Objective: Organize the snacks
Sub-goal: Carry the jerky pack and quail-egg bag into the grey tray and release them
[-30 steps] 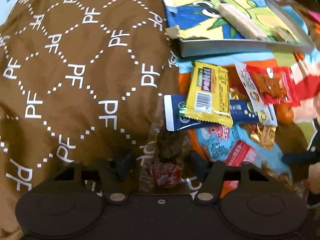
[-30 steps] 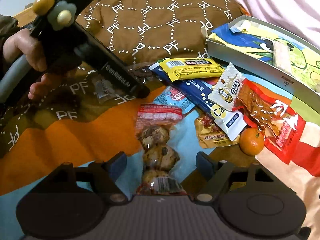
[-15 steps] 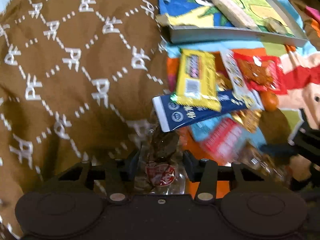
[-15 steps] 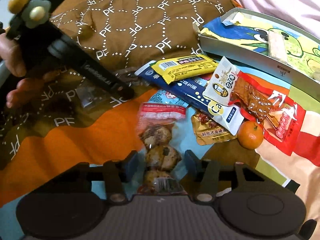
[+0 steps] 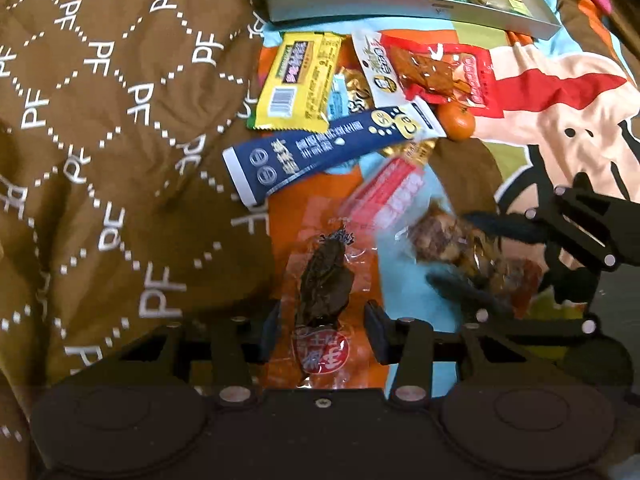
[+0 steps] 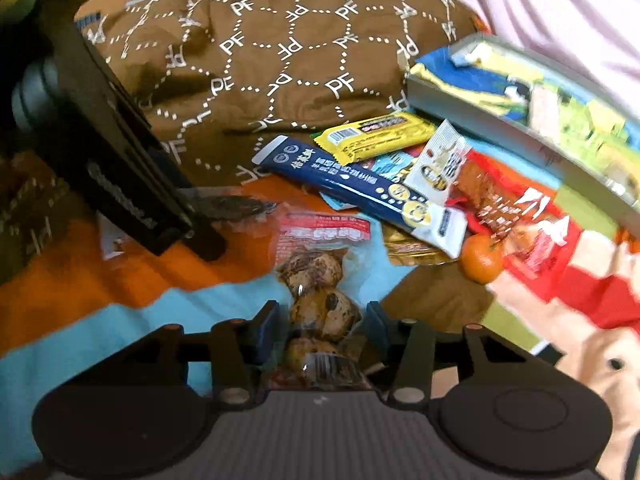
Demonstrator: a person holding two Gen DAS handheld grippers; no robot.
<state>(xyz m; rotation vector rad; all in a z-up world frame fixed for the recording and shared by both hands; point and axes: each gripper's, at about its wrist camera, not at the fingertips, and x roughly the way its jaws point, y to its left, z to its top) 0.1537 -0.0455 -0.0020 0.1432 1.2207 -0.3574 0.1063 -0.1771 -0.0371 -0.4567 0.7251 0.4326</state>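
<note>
My left gripper [image 5: 324,320] is shut on a clear packet holding a dark dried snack [image 5: 324,280], just above the orange part of the bedcover. In the right wrist view that gripper [image 6: 192,224] comes in from the left with the packet [image 6: 236,206] beyond its fingers. My right gripper [image 6: 322,320] has a clear packet of brown speckled eggs [image 6: 316,268] with a red header between its jaws. The jaws are still closing and the pads press its sides. The left wrist view shows the right gripper [image 5: 480,256] blurred around that packet [image 5: 440,236].
Loose snacks lie piled together: a yellow bar [image 5: 296,84], a long blue packet [image 5: 320,152], a white packet [image 5: 376,68], a red packet [image 5: 448,76] and a tangerine [image 5: 456,120]. A grey box [image 5: 400,4] with a cartoon lining lies beyond. A brown quilt [image 5: 120,120] bulges at left.
Both grippers closed onto their packets. The left one carried the dark snack packet off the brown quilt towards the pile. The right one shifted slightly with the egg packet.
</note>
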